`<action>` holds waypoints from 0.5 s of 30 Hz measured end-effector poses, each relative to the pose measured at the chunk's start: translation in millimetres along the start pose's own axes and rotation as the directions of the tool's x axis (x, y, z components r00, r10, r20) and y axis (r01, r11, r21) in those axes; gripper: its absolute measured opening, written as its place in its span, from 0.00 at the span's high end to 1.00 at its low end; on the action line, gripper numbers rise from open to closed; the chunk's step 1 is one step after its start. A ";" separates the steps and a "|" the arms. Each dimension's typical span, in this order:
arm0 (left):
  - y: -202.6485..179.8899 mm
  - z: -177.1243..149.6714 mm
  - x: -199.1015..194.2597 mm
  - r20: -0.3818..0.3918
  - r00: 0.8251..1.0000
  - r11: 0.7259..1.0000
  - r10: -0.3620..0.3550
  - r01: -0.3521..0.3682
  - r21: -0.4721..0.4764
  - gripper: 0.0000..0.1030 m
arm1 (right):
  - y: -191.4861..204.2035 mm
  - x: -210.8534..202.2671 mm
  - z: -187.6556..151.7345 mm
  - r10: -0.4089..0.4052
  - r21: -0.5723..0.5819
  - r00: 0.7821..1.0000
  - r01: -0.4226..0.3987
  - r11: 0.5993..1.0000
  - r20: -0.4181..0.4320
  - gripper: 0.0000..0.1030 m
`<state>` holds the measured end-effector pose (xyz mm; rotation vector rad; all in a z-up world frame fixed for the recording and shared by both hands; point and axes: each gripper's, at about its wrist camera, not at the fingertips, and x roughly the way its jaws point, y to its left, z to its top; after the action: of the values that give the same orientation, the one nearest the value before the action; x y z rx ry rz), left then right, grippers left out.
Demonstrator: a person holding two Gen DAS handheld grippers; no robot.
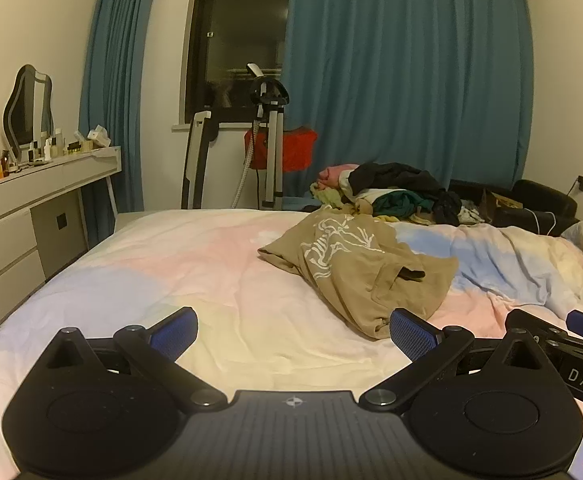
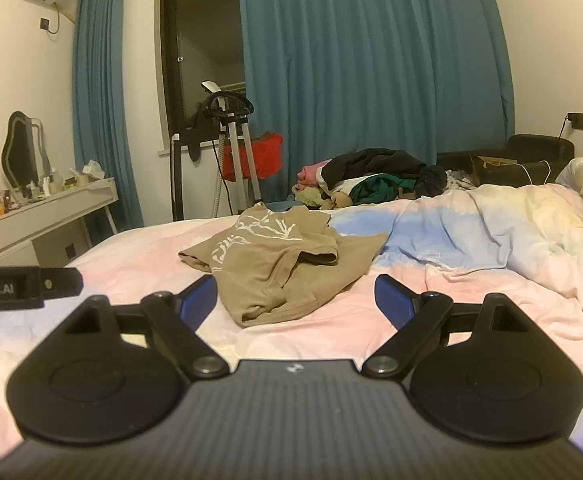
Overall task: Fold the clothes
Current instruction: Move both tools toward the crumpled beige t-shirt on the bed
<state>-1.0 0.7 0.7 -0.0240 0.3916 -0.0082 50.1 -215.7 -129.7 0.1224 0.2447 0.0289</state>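
Note:
A crumpled tan T-shirt with a white print lies on the pastel bedspread, ahead and to the right of my left gripper. That gripper is open, with nothing between its blue pads, and hovers low over the bed short of the shirt. In the right wrist view the same shirt lies straight ahead of my right gripper, which is open too, its fingertips level with the shirt's near hem and apart from it. The right gripper's body shows at the left view's right edge.
A heap of mixed clothes lies at the bed's far side. A rumpled duvet fills the right. A white dresser with a mirror stands left. A metal stand, blue curtains and a dark armchair are behind.

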 end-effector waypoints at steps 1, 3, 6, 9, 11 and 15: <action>0.4 0.2 -0.7 0.003 1.000 1.000 -0.001 0.001 0.001 0.00 | 0.0 0.0 0.0 0.000 0.004 1.000 0.000 1.000 -0.001 0.16; 1.3 0.5 -2.2 0.010 1.000 1.000 -0.003 0.002 0.003 0.00 | 0.1 -0.1 -0.1 -0.001 0.012 1.000 0.001 1.000 -0.004 0.16; 2.7 1.0 -4.4 0.020 1.000 1.000 -0.005 0.005 0.005 0.00 | -3.8 1.5 2.8 -0.001 0.029 1.000 0.001 1.000 -0.013 0.16; 2.5 1.0 -7.5 0.030 1.000 1.000 -0.006 0.005 0.011 0.00 | -0.5 0.7 4.6 -0.005 0.017 1.000 0.005 1.000 -0.009 0.16; -1.0 0.1 -11.6 0.034 0.999 1.000 -0.001 0.001 0.020 0.00 | -1.1 -3.5 3.7 -0.005 0.023 1.000 0.005 1.000 -0.001 0.16; -0.9 -0.5 -19.5 0.038 0.999 1.000 -0.014 0.013 0.016 0.00 | -0.7 -5.8 4.1 -0.007 0.029 1.000 0.007 1.000 0.003 0.16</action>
<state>-19.2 0.1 7.7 -0.0111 0.3535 -0.0240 45.5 -217.1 -124.5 0.1507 0.2424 0.0185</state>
